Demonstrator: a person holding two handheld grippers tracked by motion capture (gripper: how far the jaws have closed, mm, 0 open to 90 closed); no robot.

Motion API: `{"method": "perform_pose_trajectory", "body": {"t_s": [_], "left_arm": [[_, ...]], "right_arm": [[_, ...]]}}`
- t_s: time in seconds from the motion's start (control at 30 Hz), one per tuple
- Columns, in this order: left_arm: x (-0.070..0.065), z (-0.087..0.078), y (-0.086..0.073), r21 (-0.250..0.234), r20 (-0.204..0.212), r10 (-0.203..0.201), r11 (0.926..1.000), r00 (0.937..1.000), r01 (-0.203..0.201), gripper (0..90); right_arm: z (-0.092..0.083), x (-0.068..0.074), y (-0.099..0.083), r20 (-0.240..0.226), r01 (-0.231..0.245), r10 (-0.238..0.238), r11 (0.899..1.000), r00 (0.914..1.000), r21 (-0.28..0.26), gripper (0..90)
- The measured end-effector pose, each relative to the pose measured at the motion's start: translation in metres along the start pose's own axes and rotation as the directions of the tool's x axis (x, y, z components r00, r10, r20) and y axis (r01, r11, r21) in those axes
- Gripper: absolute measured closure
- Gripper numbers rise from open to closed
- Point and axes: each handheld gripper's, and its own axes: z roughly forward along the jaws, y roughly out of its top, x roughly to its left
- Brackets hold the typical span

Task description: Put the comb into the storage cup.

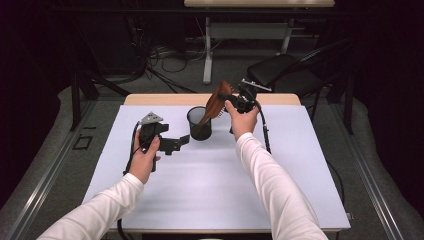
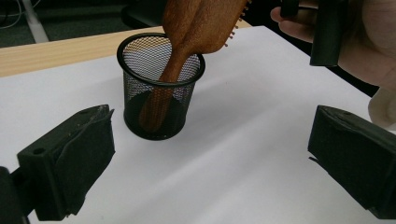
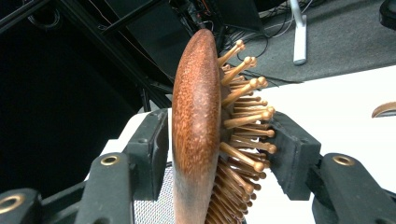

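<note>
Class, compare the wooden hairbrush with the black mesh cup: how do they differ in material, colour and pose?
The hairbrush is solid reddish-brown wood with pegs; the mesh cup is see-through black wire. The hairbrush leans tilted, head above the rim; the mesh cup stands upright on the white table. The hairbrush sits between the right gripper jaws; the mesh cup stands free.

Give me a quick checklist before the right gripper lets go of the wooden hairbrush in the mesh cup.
1. Brown wooden hairbrush handle inside black mesh cup: ok.
2. Handle reaching the cup's bottom: ok.
3. Cup upright on the white table: ok.
4. Right gripper fingers clear of the brush head: cannot tell; they sit close on both sides.
5. Left gripper open and apart from the cup: ok.
</note>
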Motion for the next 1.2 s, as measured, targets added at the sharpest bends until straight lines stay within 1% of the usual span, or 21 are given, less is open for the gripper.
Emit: {"method": "perform_pose_trajectory", "body": {"t_s": [0.27, 0.37, 0.43, 0.5, 0.53, 0.63, 0.8, 0.9, 1.0, 1.1, 1.17, 1.2], "left_arm": [[-0.003, -0.001, 0.004, -0.004, 0.002, 0.008, 1.0000, 1.0000, -0.008, 0.5], [-0.005, -0.001, 0.004, -0.001, 0.000, 0.015, 0.9999, 0.9999, -0.015, 0.6], [-0.005, 0.000, 0.005, -0.001, 0.002, 0.013, 0.9999, 0.9999, -0.013, 0.6], [-0.006, 0.000, 0.005, 0.003, 0.000, 0.016, 0.9999, 0.9999, -0.016, 0.5], [-0.006, 0.001, 0.005, 0.003, 0.001, 0.015, 0.9999, 0.9999, -0.015, 0.5], [-0.007, 0.002, 0.005, 0.006, 0.001, 0.020, 0.9998, 0.9998, -0.020, 0.5], [-0.009, 0.003, 0.006, 0.008, 0.005, 0.024, 0.9997, 0.9997, -0.024, 0.5], [-0.010, 0.004, 0.007, 0.006, 0.006, 0.024, 0.9997, 0.9997, -0.024, 0.5], [-0.011, 0.004, 0.007, 0.008, 0.006, 0.026, 0.9996, 0.9997, -0.026, 0.6], [-0.011, 0.004, 0.007, 0.007, 0.009, 0.029, 0.9995, 0.9995, -0.029, 0.6], [-0.011, 0.003, 0.008, 0.007, 0.008, 0.029, 0.9996, 0.9996, -0.029, 0.5], [-0.011, 0.003, 0.008, 0.006, 0.008, 0.028, 0.9996, 0.9996, -0.029, 0.5]], "right_arm": [[-0.003, 0.000, 0.002, -0.006, 0.010, -0.010, 1.000, 0.9999, -0.002, 38.4], [-0.005, 0.001, 0.003, -0.008, 0.015, -0.015, 1.000, 0.9999, -0.017, 34.8], [-0.005, 0.000, 0.005, -0.016, -0.002, 0.001, 1.000, 0.9999, -0.023, 32.4], [-0.007, -0.001, 0.006, -0.028, -0.020, 0.019, 1.000, 0.9994, -0.017, 31.4], [-0.007, -0.001, 0.006, -0.033, -0.022, 0.022, 1.000, 0.9992, -0.018, 31.4], [-0.008, -0.003, 0.008, -0.045, -0.016, 0.016, 1.000, 0.9989, 0.001, 32.1], [-0.011, -0.005, 0.010, -0.022, 0.030, -0.030, 0.999, 0.9993, 0.020, 33.1], [-0.012, -0.006, 0.010, -0.022, 0.037, -0.036, 0.999, 0.9991, 0.040, 33.1], [-0.015, -0.004, 0.011, -0.007, 0.085, -0.085, 0.996, 0.9964, 0.033, 31.7], [-0.017, -0.002, 0.011, -0.009, 0.095, -0.095, 0.995, 0.9954, 0.030, 28.7], [-0.019, -0.001, 0.012, -0.016, 0.104, -0.104, 0.994, 0.9944, 0.019, 26.0], [-0.020, -0.001, 0.012, -0.009, 0.110, -0.110, 0.994, 0.9939, 0.013, 24.0]]}}
